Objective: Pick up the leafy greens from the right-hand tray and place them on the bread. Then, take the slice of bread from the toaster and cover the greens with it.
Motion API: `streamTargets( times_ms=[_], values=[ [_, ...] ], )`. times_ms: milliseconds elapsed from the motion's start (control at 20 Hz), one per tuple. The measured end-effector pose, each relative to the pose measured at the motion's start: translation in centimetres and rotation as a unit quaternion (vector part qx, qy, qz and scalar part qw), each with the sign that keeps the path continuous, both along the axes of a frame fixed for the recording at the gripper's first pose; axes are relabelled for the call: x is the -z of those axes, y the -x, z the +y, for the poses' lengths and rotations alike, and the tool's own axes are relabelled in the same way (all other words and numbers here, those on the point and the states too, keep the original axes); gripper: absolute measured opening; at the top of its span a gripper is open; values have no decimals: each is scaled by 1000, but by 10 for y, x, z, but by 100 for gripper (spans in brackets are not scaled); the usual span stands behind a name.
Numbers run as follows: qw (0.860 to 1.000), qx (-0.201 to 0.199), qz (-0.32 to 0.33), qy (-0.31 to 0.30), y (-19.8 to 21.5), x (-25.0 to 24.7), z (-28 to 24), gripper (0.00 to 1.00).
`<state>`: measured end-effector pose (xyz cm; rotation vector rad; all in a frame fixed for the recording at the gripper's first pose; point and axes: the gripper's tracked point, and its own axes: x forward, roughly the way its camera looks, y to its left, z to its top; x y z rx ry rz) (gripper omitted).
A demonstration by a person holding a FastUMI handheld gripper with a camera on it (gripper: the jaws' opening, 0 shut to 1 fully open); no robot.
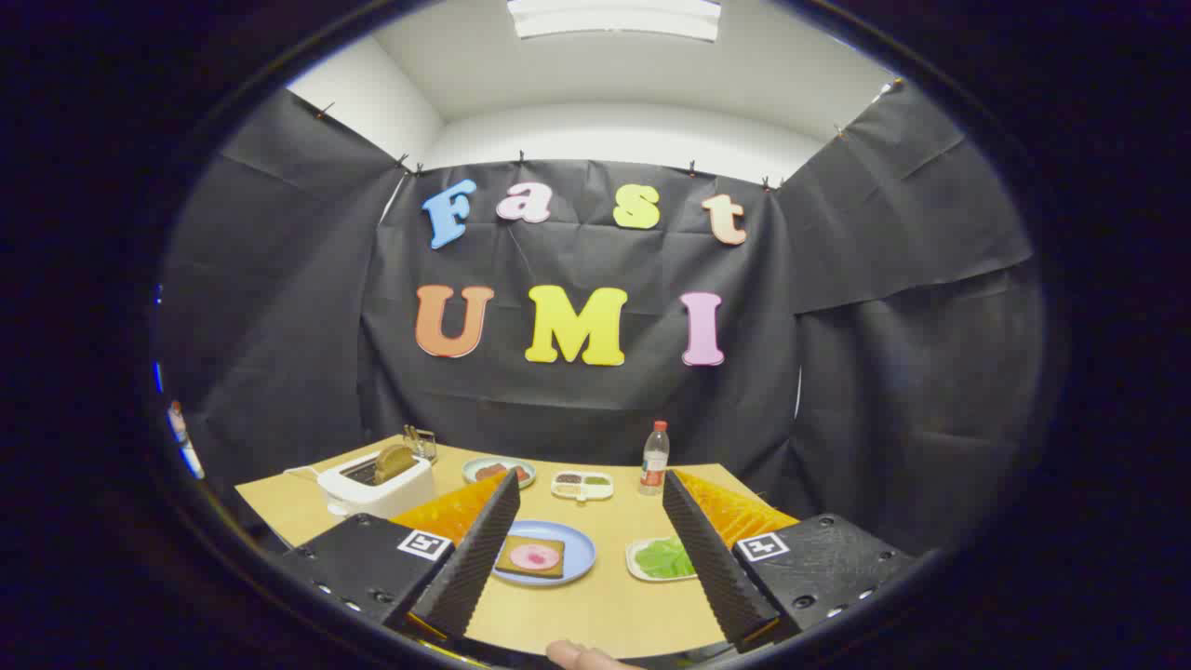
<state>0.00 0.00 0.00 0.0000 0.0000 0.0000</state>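
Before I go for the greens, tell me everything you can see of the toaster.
The toaster is white, boxy with rounded corners, apparently plastic, and stands upright on the tan table, beyond the gripper's left finger. One browned bread slice stands up out of its top slot. A thin white cord leaves its far left side. A small metal rack stands just behind it; whether they touch I cannot tell. The open jaws are well short of it.
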Motion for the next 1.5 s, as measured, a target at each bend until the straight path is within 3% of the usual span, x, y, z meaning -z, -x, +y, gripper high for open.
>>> streamTargets(
  times_ms=[250,450,750,1100,1500],
  values=[
    [1000,15,-19,-7,10,-6,19,95],
    [1000,-3,-21,-5,13,1,46,95],
    [1000,1,-25,-14,10,0,48,95],
    [1000,18,-4,-20,-28,30,7,95],
    [996,64,54,-19,-99,81,-85,95]
  ],
)
